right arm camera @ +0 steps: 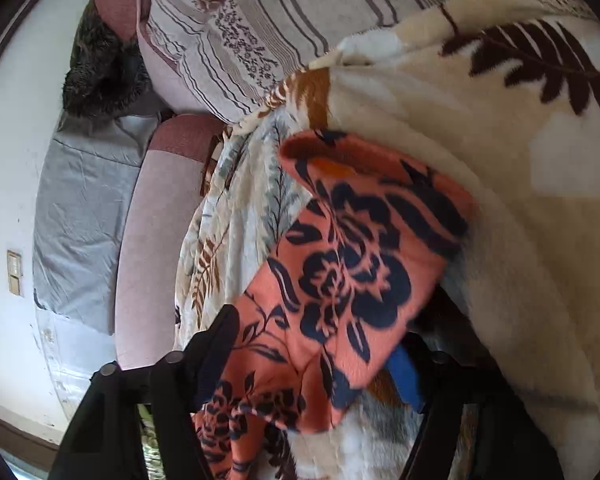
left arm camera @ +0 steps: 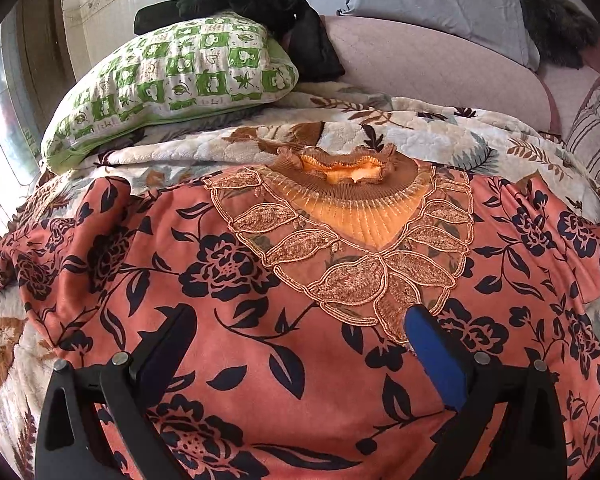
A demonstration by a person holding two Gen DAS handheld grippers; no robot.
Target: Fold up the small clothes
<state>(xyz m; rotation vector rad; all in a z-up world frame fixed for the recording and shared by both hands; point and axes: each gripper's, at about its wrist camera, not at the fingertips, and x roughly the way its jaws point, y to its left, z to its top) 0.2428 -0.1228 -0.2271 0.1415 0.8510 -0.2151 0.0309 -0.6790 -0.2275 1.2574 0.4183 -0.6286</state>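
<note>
- Clearly, I saw the coral floral blouse (left arm camera: 300, 360) lying front-up, spread flat on the leaf-print blanket (left arm camera: 440, 136), its dark navy roses covering the cloth.
- Its V-neck carried a beaded lace trim (left arm camera: 340, 264) over an orange ribbed insert with a ruffled collar (left arm camera: 340, 168).
- My left gripper (left arm camera: 296, 328) hovered over the chest, fingers wide apart, gripping nothing.
- My right gripper (right arm camera: 312, 344) had the sleeve (right arm camera: 352, 264) between its fingers, lifted off the blanket; whether they pinched it, I could not tell.
- Behind lay a green-checked pillow (left arm camera: 172, 84).
</note>
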